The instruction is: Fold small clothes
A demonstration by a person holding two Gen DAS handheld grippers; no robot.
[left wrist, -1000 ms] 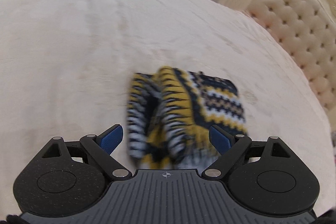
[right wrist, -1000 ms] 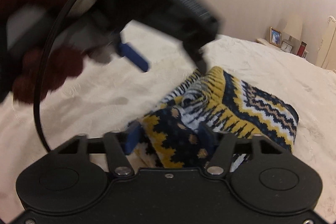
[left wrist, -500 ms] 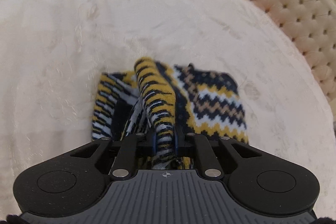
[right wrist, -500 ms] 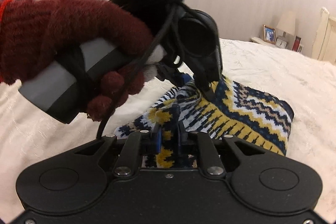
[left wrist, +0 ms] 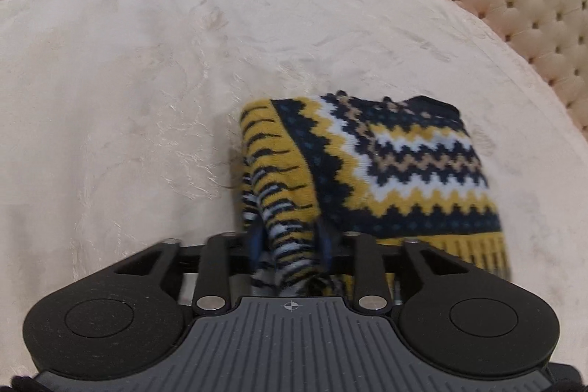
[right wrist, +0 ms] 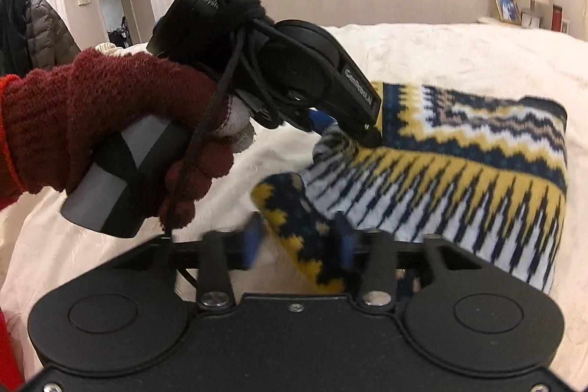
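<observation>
The knit (left wrist: 386,168) lies folded on the bed (left wrist: 147,79), its striped sleeve bunched along the near edge. The left tongs (left wrist: 292,239) are opening, the sleeve between the blue pads. The right tongs (right wrist: 299,239) are opening too, around a navy-and-yellow cuff (right wrist: 297,226). A gloved hand (right wrist: 110,120) grips the left tool.

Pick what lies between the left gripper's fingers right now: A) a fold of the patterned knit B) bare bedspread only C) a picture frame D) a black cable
A: a striped fold of the patterned knit runs up between the blue fingers of the left gripper, whose jaws are opening, on the cream bedspread.
</observation>
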